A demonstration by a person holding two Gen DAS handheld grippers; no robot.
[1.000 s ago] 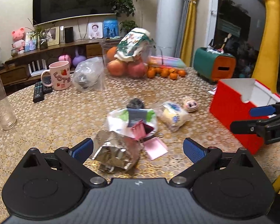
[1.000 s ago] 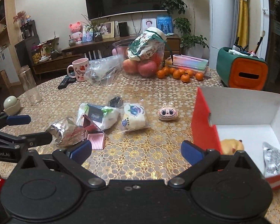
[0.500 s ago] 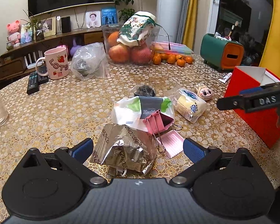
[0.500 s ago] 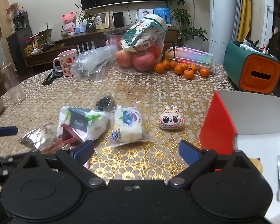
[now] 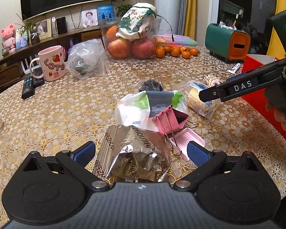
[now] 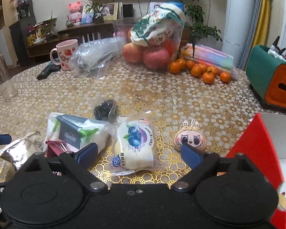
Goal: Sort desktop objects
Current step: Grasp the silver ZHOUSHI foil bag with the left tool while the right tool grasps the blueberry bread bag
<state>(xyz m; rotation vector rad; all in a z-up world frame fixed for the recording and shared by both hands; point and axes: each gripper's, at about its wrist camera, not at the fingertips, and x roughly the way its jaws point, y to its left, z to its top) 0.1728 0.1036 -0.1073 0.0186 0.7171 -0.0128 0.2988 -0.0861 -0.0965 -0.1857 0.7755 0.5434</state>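
Both hands have dropped in: the left gripper (image 5: 141, 152), fingers apart, straddles the foil pack (image 5: 132, 152), while the right gripper (image 6: 139, 151) is closing around the bun (image 6: 132, 147), so two pickups look imminent.

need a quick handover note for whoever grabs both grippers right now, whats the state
Left gripper: open, jaws either side of the silver foil packet, not pressing it.
Right gripper: jaws closing around the blueberry bread pack, no grip yet.
Still on the table: pink binder clip, white tissue pack, rabbit-face charm, small dark packet.
Red box sits at right; its contents are barely visible.
Left: everything above still needs sorting.
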